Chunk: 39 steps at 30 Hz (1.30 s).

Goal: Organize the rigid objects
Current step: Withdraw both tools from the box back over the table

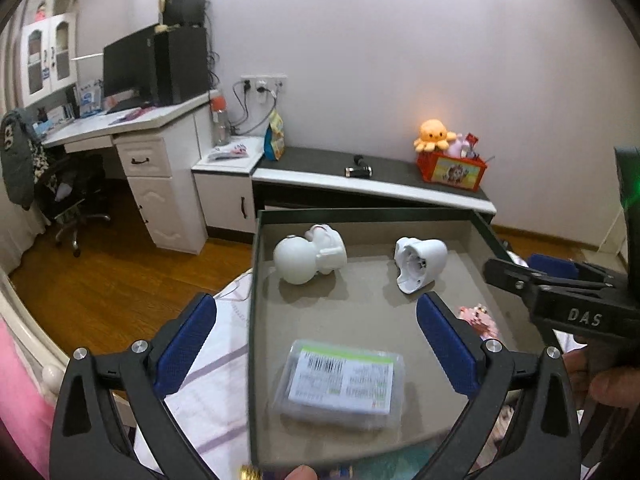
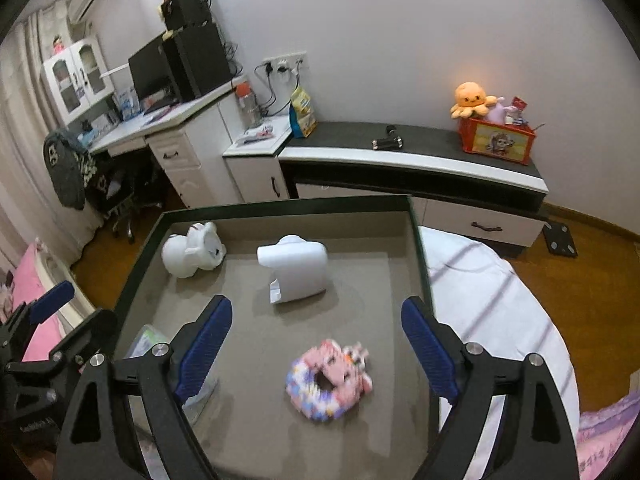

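Observation:
A shallow dark-rimmed tray (image 1: 256, 280) with a grey floor lies on the bed; it also shows in the right wrist view (image 2: 418, 248). In it lie a white astronaut figure (image 1: 310, 254) (image 2: 194, 254), a white plastic housing (image 1: 418, 264) (image 2: 298, 274), a clear plastic box with a barcode label (image 1: 340, 384) and a pink block-built ring toy (image 2: 330, 380). My left gripper (image 1: 316, 352) is open above the clear box. My right gripper (image 2: 316, 352) is open above the pink toy, and it appears at the right of the left wrist view (image 1: 560, 280).
The tray rests on a white striped bedsheet (image 2: 492, 312). Beyond it stand a low dark-topped cabinet (image 2: 420, 148) with an orange toy bin (image 2: 496, 140), a white desk (image 1: 120, 128) with a monitor, and an office chair (image 1: 68, 196). Wooden floor lies between.

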Each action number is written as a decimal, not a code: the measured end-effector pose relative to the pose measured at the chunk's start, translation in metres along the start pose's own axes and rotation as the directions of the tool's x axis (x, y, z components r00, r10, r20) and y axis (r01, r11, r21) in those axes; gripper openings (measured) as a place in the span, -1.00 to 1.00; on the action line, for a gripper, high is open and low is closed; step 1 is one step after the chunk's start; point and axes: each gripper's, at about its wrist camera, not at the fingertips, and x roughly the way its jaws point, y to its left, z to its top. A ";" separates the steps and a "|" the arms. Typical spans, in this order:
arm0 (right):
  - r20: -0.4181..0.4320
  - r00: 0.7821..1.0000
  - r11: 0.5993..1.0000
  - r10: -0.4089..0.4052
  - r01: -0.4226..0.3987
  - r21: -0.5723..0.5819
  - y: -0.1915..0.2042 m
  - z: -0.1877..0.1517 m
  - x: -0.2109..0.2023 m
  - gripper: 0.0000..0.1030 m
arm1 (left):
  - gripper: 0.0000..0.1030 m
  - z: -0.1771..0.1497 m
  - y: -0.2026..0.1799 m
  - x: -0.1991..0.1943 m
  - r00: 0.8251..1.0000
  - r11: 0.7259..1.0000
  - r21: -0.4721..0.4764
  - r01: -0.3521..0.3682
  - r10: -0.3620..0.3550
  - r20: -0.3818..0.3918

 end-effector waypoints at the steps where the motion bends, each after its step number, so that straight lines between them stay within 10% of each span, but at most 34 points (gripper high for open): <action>1: 0.016 1.000 1.000 0.001 -0.001 0.005 0.000 -0.005 -0.012 0.71 | 0.97 -0.003 0.002 -0.008 1.000 1.000 -0.005 0.002 -0.002 0.007; 18: 0.164 0.986 0.996 -0.025 0.011 0.085 -0.007 -0.105 -0.148 0.71 | 0.99 -0.080 0.005 -0.133 0.996 0.998 -0.046 0.035 -0.031 0.086; 39: 0.033 0.999 0.998 -0.019 0.017 0.068 -0.003 -0.178 -0.134 0.71 | 0.99 -0.148 -0.018 -0.137 0.998 0.999 -0.019 0.046 -0.047 -0.037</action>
